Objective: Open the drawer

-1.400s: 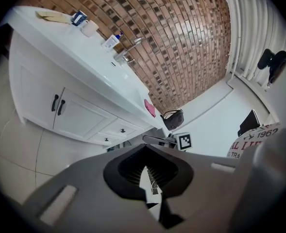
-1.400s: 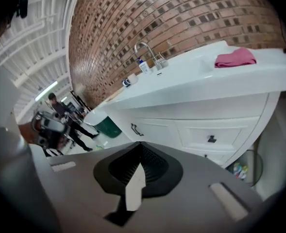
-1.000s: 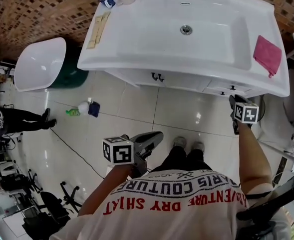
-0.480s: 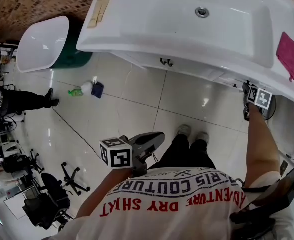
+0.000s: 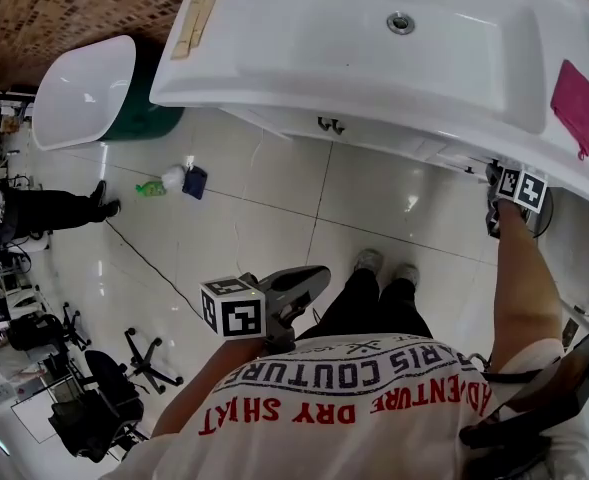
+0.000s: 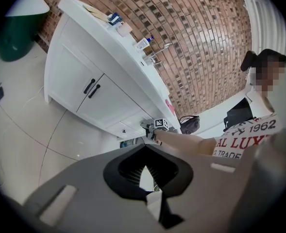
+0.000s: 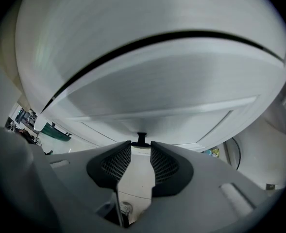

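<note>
Drawer front [image 7: 157,123] lies level, knob [image 7: 142,139] outward between closing right tongs [image 7: 140,144]; left tongs [image 6: 145,147] together.

Head view: bright, even light, prob coming from overhead. Floor tiles [image 5: 274,228] throwing small glare spots, white basin [image 5: 304,38] running near blown-out. Soft shadow sitting under its front edge. Strong fisheye, straight edges bowing. Both gripper views: black vignette eating the corners, heavy barrel distortion. Right gripper view: drawer front [image 7: 181,123] sitting very close, reading flat grey, dimmer, slightly soft. Brick wall [image 6: 201,38] staying sharp.
</note>
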The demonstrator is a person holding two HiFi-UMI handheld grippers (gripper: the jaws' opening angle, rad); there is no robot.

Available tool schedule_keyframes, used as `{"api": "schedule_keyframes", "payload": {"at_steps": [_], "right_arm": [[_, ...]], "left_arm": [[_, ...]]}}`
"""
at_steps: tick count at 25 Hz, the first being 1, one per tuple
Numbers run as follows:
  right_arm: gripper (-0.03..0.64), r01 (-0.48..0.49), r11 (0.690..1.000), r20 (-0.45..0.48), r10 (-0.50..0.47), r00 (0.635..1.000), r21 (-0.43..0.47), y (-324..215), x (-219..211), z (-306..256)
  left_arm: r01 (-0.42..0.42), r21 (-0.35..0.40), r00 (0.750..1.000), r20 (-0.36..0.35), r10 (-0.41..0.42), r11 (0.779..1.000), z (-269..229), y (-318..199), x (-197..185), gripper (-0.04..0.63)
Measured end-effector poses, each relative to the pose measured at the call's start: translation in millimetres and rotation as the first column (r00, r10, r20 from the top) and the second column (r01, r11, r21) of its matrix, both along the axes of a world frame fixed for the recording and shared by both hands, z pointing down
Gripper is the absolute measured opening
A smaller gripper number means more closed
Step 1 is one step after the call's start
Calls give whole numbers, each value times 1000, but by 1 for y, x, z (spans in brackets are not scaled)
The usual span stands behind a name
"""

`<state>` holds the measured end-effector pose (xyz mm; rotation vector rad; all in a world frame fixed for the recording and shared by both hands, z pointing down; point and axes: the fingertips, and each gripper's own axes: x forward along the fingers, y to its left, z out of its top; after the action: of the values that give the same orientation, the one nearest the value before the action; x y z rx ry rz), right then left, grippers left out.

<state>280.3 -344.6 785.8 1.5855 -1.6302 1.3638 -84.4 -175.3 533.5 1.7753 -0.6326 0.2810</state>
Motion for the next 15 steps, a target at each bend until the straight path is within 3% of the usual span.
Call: {"api": "schedule_keyframes", "payload": {"at_steps": [15], "right_arm": [[127, -18, 999, 22, 17, 1000, 47, 41, -12, 4]], "left_arm": [[-48, 12, 999, 1, 48, 999, 0, 12, 5, -11]]}}
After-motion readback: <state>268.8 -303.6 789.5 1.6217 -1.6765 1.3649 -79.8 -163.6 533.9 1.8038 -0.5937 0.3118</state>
